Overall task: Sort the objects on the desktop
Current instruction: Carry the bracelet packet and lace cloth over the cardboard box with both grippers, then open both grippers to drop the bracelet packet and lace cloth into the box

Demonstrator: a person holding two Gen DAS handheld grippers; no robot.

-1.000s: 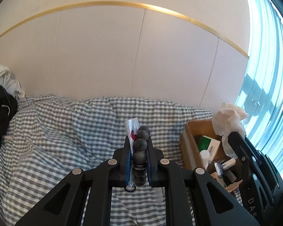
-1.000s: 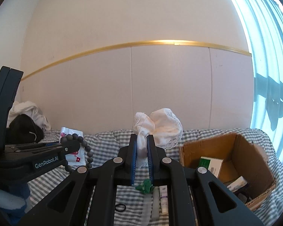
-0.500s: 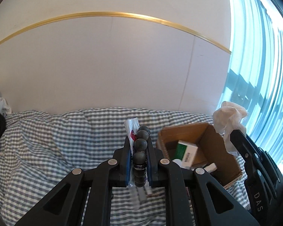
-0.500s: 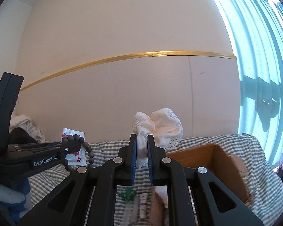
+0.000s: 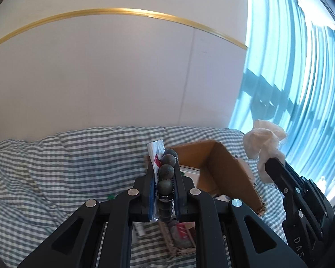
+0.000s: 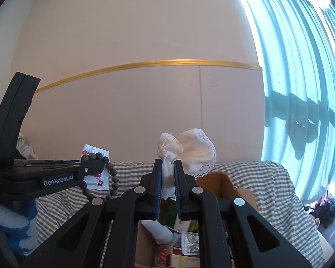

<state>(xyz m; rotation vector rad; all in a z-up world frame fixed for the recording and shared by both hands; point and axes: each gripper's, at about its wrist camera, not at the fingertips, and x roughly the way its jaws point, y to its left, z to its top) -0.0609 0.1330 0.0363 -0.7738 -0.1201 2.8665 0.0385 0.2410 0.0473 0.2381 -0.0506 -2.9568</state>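
The cardboard box [image 6: 225,185] sits open on the checked cloth [image 5: 55,160], already holding packets and cartons, and both loads hang over it. The right gripper [image 6: 167,178] is clenched on a bunched white lace cloth [image 6: 189,149], directly above the opening. The left gripper [image 5: 164,174] clamps a dark bead bracelet [image 5: 166,172] with a small white packet [image 5: 155,150], seemingly just short of the box's near wall. This looks like the drop-off step; each gripper needs only to lower and let go inside.
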